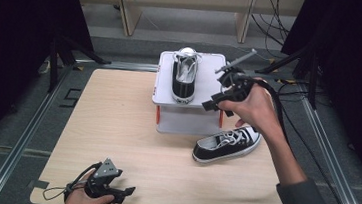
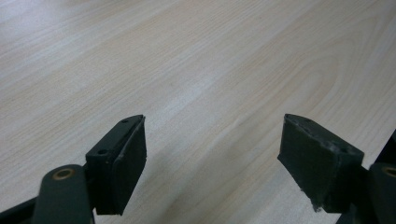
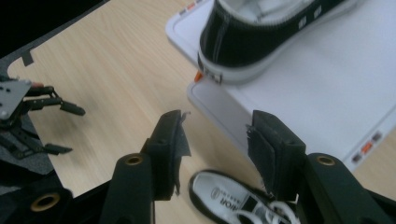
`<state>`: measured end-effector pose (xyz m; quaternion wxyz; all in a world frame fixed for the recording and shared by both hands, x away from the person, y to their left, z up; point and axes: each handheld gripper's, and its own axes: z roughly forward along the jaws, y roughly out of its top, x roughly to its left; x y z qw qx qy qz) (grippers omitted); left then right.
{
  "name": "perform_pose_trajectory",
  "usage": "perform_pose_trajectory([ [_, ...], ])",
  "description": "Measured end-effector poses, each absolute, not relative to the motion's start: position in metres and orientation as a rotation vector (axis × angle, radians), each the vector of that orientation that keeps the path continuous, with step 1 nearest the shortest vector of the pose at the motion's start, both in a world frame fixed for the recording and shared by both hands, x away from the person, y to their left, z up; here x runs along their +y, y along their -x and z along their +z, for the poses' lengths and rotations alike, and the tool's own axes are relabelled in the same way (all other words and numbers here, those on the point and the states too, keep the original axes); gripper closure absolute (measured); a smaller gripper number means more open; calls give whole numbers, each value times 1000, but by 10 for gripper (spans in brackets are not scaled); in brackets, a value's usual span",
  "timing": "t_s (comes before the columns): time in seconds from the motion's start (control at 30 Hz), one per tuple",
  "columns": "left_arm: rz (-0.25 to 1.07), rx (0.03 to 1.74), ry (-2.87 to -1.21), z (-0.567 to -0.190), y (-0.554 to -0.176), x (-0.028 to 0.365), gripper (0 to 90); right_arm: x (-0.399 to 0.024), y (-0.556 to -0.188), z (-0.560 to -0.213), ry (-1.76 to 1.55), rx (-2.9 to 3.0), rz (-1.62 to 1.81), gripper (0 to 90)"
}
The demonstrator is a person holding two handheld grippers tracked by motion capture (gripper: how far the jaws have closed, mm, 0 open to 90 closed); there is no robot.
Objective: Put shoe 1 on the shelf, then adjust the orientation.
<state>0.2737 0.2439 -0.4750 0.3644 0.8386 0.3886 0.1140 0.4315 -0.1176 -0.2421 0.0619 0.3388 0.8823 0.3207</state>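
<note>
A black canvas shoe with a white sole (image 1: 184,80) stands on top of a white two-level stand (image 1: 210,79), heel toward me. Its mate (image 1: 226,144) lies on the wooden table just right of the stand's front. My right gripper (image 1: 211,102) hovers at the stand's front right corner, above the table shoe, its jaws apart and empty. In the right gripper view, my right gripper (image 3: 215,126) looks down on the stand's corner (image 3: 327,79), the upper shoe's heel (image 3: 252,37) and the lower shoe's insole (image 3: 224,196). My left gripper (image 1: 127,195) rests open near the table's front left.
The left gripper view has my left gripper (image 2: 212,140) over bare wood (image 2: 187,56). Metal rails run along both sides of the table (image 1: 116,126). Cables trail off to the right behind the stand. Wooden furniture legs stand on the floor beyond.
</note>
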Motion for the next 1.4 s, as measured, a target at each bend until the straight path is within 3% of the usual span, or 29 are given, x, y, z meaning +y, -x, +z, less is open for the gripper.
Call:
perform_pose_trajectory([
  [0.3, 292, 1037, -2147, -476, -276, 246, 225, -136, -400, -294, -1015, 2733, 976, 547],
  [0.7, 294, 1028, -2145, -476, -274, 247, 225, -130, -387, -363, -984, 2769, 923, 534],
  [1.4, 304, 1006, -2168, -474, -273, 248, 225, -96, -387, -408, -958, 2820, 876, 574],
])
